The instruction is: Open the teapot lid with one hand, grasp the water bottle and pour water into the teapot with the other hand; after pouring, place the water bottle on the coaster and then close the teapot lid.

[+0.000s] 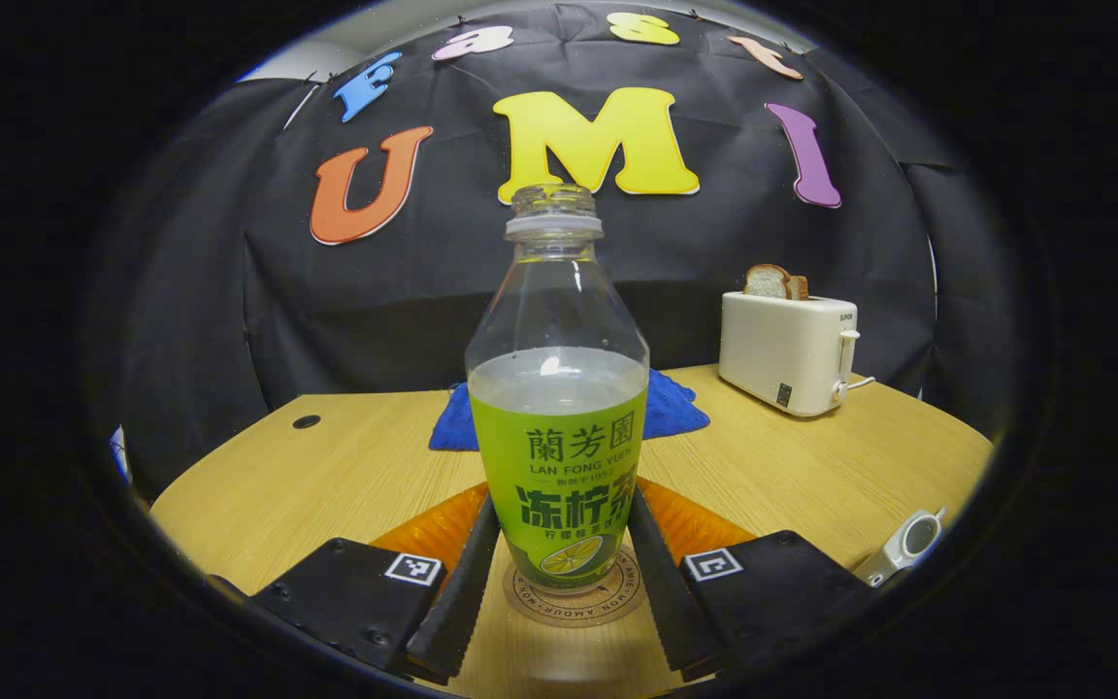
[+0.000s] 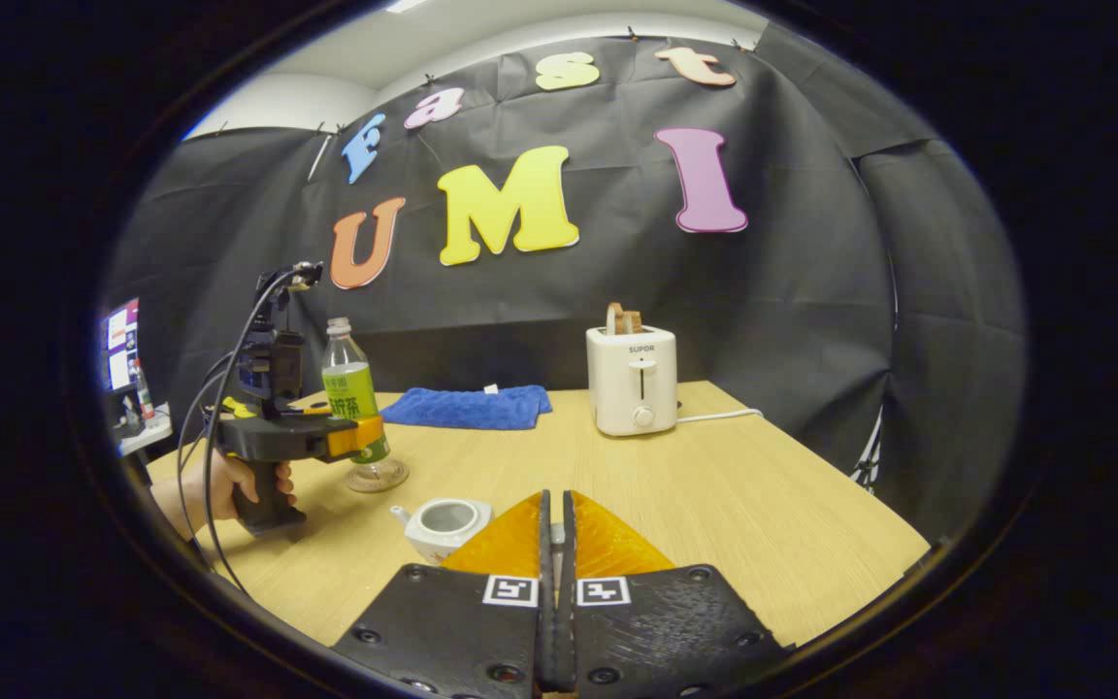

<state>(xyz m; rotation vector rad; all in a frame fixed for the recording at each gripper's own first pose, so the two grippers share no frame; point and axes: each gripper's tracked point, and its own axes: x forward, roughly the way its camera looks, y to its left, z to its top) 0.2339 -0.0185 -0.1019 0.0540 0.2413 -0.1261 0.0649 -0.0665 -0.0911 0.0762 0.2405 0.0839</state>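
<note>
The water bottle (image 1: 559,388), clear with a green label, uncapped and about half full, stands upright on the round coaster (image 1: 617,604). My left gripper (image 1: 565,500) is shut on the bottle's lower body, one finger on each side. From the right gripper view I see that gripper (image 2: 365,435) in a hand, on the bottle (image 2: 350,388) over the coaster (image 2: 394,476). The white teapot (image 2: 443,524) sits lidless on the table, also seen as the teapot (image 1: 908,544) at the right edge. My right gripper (image 2: 556,497) is shut above the table right of the teapot; a small pale bit of the lid shows between its fingers.
A white toaster (image 2: 631,381) with bread slices stands at the back right of the wooden table (image 2: 763,485), its cord trailing right. A blue cloth (image 2: 467,406) lies at the back, behind the bottle. A screen (image 2: 119,342) stands off the table's left edge.
</note>
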